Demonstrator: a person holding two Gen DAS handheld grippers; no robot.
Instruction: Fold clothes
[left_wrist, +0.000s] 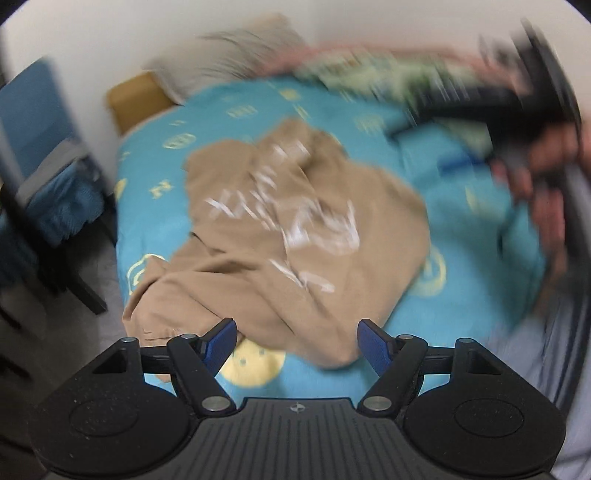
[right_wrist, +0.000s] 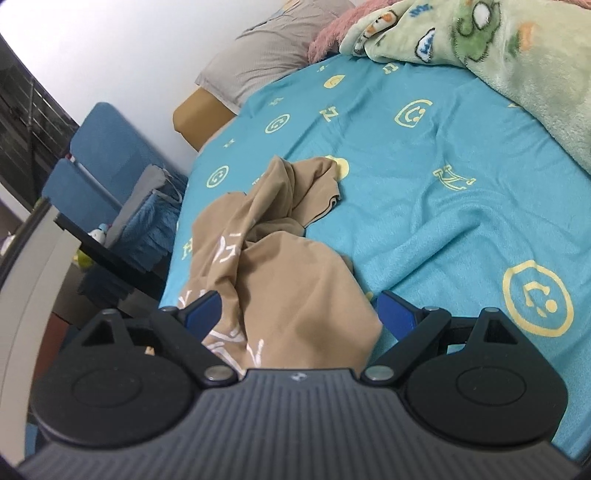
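Note:
A tan garment with white print (left_wrist: 280, 236) lies crumpled on a turquoise bed sheet (left_wrist: 454, 266); the left wrist view is blurred by motion. My left gripper (left_wrist: 297, 341) is open, its blue pads (left_wrist: 221, 341) just over the garment's near edge. In the right wrist view the same garment (right_wrist: 280, 273) lies bunched, its near part between the open fingers of my right gripper (right_wrist: 299, 314). The right gripper, held by a hand, shows blurred at the right of the left wrist view (left_wrist: 532, 122).
A green patterned blanket (right_wrist: 498, 48) and a grey pillow (right_wrist: 269, 51) lie at the head of the bed. A blue chair (right_wrist: 107, 155) with a blue cloth on it stands to the left of the bed, beside a dark table (right_wrist: 110, 262).

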